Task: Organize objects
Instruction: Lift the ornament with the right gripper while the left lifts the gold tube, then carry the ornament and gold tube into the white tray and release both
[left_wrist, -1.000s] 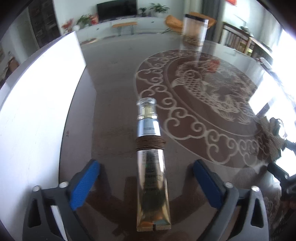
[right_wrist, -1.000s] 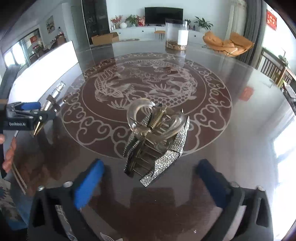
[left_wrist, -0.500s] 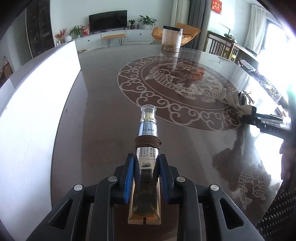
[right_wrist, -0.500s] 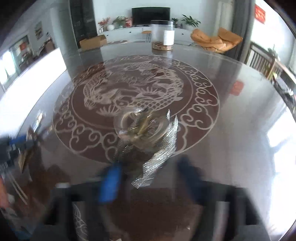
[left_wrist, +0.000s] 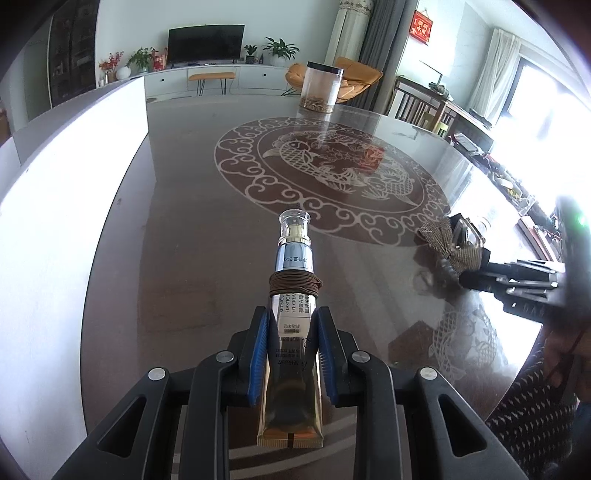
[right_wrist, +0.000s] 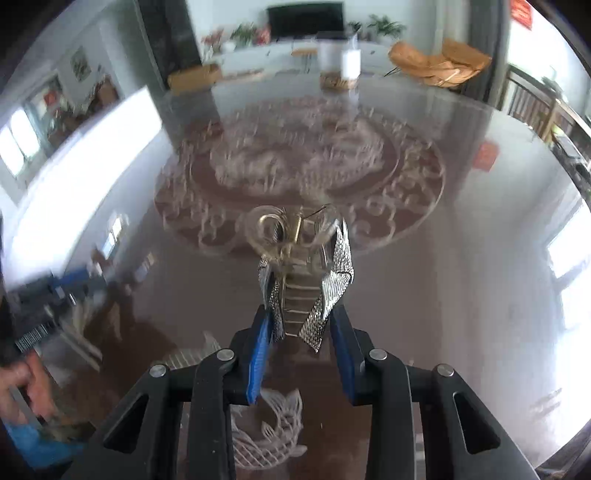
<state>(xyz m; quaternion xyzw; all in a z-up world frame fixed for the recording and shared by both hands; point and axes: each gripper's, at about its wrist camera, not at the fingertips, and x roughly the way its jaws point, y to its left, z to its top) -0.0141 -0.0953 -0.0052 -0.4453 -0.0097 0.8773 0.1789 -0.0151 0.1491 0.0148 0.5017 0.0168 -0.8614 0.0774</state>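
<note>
A gold and silver eye-cream tube (left_wrist: 293, 258) with a clear cap and a brown hair tie wound round it points away from me. My left gripper (left_wrist: 293, 317) is shut on its lower half, over the dark table (left_wrist: 184, 221). A clear hair clip (right_wrist: 295, 240) with a silver mesh bow sits between the blue pads of my right gripper (right_wrist: 301, 314), whose jaws are closing and press on the bow. In the left wrist view the hair clip (left_wrist: 448, 240) shows at the right, at the tip of the right gripper (left_wrist: 476, 266). The right wrist view is blurred.
A clear jar (left_wrist: 320, 86) with a black lid stands at the table's far edge, also visible as the jar (right_wrist: 338, 62). A long white surface (left_wrist: 55, 203) runs along the left side. A person's hand (right_wrist: 22, 384) shows at the lower left.
Both grippers went from wide open to closed, the left on the tube and the right on the hair clip. Both views have shifted across the table since then.
</note>
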